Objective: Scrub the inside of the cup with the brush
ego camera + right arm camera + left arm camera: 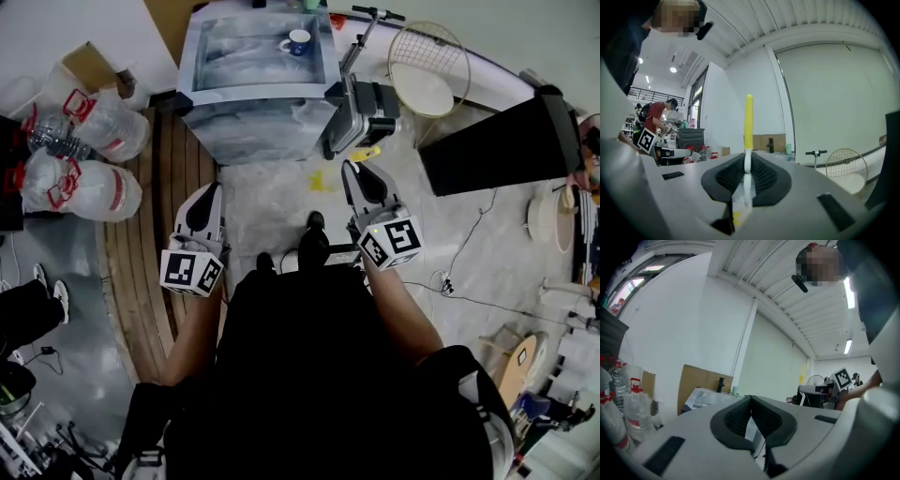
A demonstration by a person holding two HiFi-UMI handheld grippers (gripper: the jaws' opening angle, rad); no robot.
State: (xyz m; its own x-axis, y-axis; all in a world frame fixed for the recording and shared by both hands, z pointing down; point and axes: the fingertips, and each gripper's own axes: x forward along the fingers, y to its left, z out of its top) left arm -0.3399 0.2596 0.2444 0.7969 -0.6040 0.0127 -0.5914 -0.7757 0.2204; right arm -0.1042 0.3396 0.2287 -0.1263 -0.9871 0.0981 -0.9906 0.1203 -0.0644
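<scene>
Standing well back from the steel sink basin (202,58), the person holds both tools low in front of the body, and the task's blue-and-white cup (298,41) sits upright inside that basin at its far right, well apart from either tool. The left gripper (751,398) has its jaws pressed together with nothing between them. The right gripper (747,157) is clamped on the thin white stem of the brush (748,123), whose yellow end stands straight out past the jaw tips, while a pale fuzzy part, probably the bristles, lies low between the jaws toward the camera. In the head view the left gripper (208,192) and the right gripper (354,171) hang side by side, and a yellow tip (367,153) shows just beyond the right one. No scrubbing is under way yet. The main risk is that the bristles, if they do face backward, never reach the cup's inside unless the brush is regripped. The narrow pinch on a slim stem could also let the brush pivot or slip under scrubbing pressure. With the left tool empty, nothing steadies the cup, so a push from the brush could tip it or slide it across the basin.
</scene>
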